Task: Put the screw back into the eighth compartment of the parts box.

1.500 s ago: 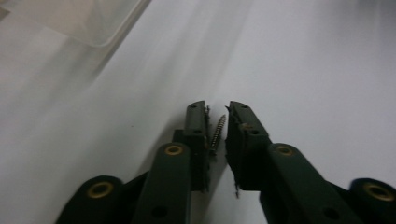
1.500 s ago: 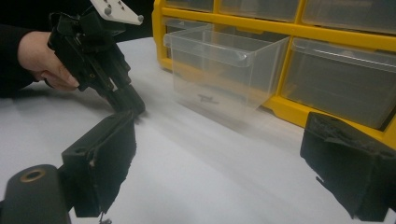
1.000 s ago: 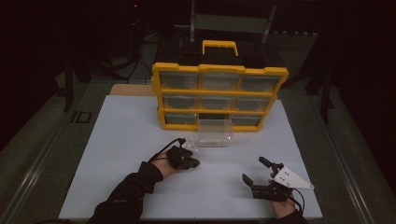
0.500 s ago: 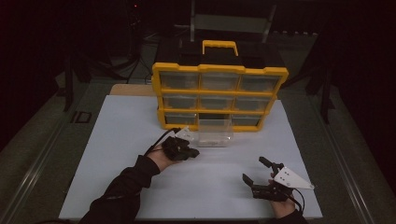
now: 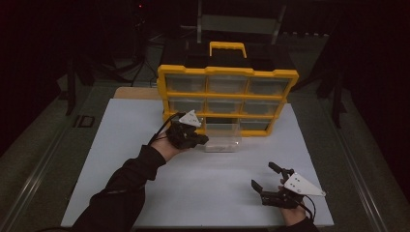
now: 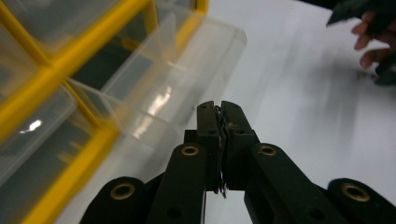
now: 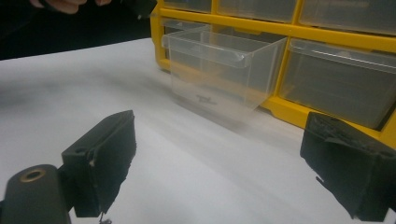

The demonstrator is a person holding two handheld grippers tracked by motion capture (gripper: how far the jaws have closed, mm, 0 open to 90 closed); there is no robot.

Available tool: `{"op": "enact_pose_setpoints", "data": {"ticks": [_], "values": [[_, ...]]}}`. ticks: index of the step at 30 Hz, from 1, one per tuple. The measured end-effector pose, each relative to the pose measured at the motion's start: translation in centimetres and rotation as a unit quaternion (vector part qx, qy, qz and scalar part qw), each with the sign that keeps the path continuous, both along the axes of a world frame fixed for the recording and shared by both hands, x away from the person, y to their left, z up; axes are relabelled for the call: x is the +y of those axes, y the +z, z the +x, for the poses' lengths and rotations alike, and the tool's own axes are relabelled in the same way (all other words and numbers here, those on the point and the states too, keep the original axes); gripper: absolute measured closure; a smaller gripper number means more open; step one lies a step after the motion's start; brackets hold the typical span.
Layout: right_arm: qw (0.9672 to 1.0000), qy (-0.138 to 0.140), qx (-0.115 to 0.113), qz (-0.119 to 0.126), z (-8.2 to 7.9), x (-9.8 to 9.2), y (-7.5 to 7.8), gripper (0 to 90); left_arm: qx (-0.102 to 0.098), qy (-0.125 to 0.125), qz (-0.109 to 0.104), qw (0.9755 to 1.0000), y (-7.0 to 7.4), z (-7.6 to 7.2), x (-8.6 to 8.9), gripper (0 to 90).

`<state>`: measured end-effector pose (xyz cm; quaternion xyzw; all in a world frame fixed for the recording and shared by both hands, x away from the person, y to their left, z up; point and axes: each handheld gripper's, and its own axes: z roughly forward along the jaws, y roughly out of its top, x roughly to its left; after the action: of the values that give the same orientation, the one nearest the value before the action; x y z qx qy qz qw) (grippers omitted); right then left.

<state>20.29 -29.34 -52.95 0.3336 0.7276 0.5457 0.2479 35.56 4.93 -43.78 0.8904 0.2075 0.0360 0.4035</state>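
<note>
White tabletop (image 5: 121, 145) at frame centre, bearing the yellow organizer (image 5: 227, 99) at upper centre. One clear drawer (image 5: 222, 137) is drawn out from the bottom row, resting below it. The left tool (image 5: 199, 140), jaws pressed together on something thin and dark, is held just beside the drawer; depositing appears pending. The right tool (image 5: 267, 180), lower right, is spread wide, empty.

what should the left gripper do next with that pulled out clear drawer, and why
Probably carry the left gripper over the open clear drawer and part its jaws there. They are shut on something small and dark, hard to identify, and the drawer beside them juts out of the yellow organizer, open on top.
</note>
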Motion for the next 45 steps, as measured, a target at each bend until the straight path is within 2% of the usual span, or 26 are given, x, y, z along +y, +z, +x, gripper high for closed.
{"op": "enact_pose_setpoints", "data": {"ticks": [8,17,28,30,34,45], "values": [[1.0000,0.000,-0.001,0.000,0.0,0.0,0.0,10.8,-0.012,0.016,-0.010,0.9997,1.4,0.9,-0.7,87.2],[1.0000,0.000,-0.001,0.001,0.0,0.0,0.0,10.8,-0.021,0.043,-0.020,0.9987,1.7,1.8,-2.1,87.2],[1.0000,0.000,0.001,0.001,0.0,0.0,0.0,10.7,-0.021,0.070,-0.013,0.9973,1.3,2.2,-4.0,87.2],[1.0000,0.001,0.001,0.001,0.0,0.0,-0.1,10.8,-0.024,0.072,0.000,0.9971,0.9,2.3,-4.9,87.2],[1.0000,0.000,0.000,0.001,0.0,0.0,0.0,10.8,-0.019,0.080,0.007,0.9966,0.5,2.5,-5.7,87.1],[1.0000,0.001,0.001,0.001,0.0,0.0,0.0,10.7,-0.005,0.089,0.021,0.9958,-0.7,3.2,-6.4,87.0]]}}
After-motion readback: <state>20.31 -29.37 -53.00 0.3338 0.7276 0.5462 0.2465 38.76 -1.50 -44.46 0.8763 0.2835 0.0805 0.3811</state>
